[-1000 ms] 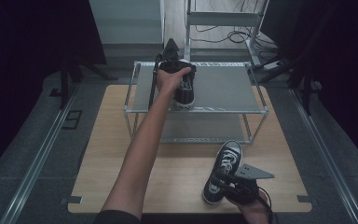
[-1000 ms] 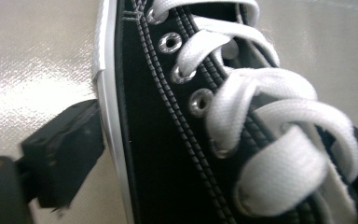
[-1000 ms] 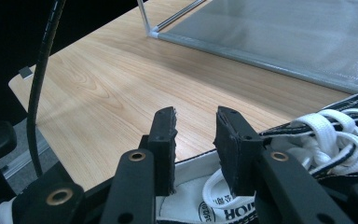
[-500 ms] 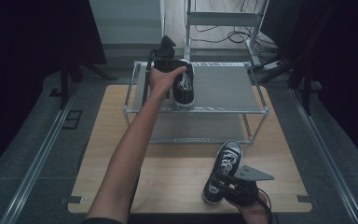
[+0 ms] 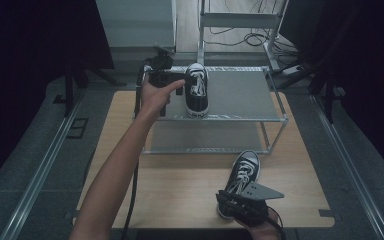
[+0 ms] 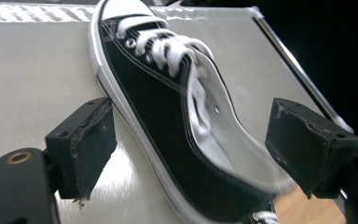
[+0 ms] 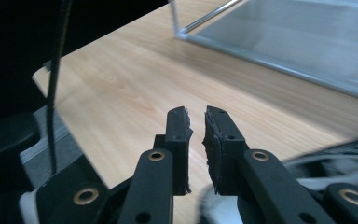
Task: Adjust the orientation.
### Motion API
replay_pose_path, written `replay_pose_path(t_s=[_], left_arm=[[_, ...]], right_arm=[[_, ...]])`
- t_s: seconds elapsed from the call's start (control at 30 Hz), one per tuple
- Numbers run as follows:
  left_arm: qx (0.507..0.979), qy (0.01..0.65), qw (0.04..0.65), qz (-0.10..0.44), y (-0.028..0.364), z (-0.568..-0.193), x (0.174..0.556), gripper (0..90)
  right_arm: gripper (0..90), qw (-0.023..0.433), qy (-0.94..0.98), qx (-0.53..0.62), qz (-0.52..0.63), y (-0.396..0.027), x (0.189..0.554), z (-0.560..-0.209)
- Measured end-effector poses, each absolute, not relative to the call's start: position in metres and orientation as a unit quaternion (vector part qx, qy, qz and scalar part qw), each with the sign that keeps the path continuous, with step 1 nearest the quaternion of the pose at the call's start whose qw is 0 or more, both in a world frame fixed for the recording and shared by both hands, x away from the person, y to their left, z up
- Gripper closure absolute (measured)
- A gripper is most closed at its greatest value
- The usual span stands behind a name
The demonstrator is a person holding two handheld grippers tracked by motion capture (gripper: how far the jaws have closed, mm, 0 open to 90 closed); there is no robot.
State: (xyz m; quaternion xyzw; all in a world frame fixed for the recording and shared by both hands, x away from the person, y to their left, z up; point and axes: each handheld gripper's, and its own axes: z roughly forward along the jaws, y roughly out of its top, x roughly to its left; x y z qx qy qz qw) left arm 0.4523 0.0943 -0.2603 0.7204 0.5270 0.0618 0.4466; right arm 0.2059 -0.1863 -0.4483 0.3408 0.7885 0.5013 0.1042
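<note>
The left hand-held gripper [image 6: 191, 140], jaws just closing yet wide and clear of the shoe [image 6: 168, 107] between them, could clip it off the shelf [image 6: 37, 70] if pulled back carelessly.

one black canvas sneaker [image 5: 197, 91] with white laces, white toe cap and white sole stands upright on the top shelf of the metal rack [image 5: 240, 95], toe pointing to the far side; its twin [image 5: 242, 175] lies on the wooden table [image 5: 180, 185] in front of the rack, toe aimed at the rack
</note>
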Motion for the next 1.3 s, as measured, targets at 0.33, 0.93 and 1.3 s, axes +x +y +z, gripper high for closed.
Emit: replay_pose_path(t_s=[0.33,0.93,1.3], left_arm=[[0.733,0.502,0.453,0.072,0.117,-0.267,0.422,16.3],[0.759,0.469,0.446,0.077,0.127,-0.306,0.382,16.9],[0.782,0.445,0.43,0.079,0.133,-0.338,0.346,17.0]], right_arm=[[80.1,0.082,0.822,0.31,0.471,-0.151,0.191,-0.466],[90.0,0.173,0.827,0.343,0.411,-0.172,0.179,-0.496],[90.0,0.148,0.814,0.367,0.426,-0.207,0.169,-0.495]])
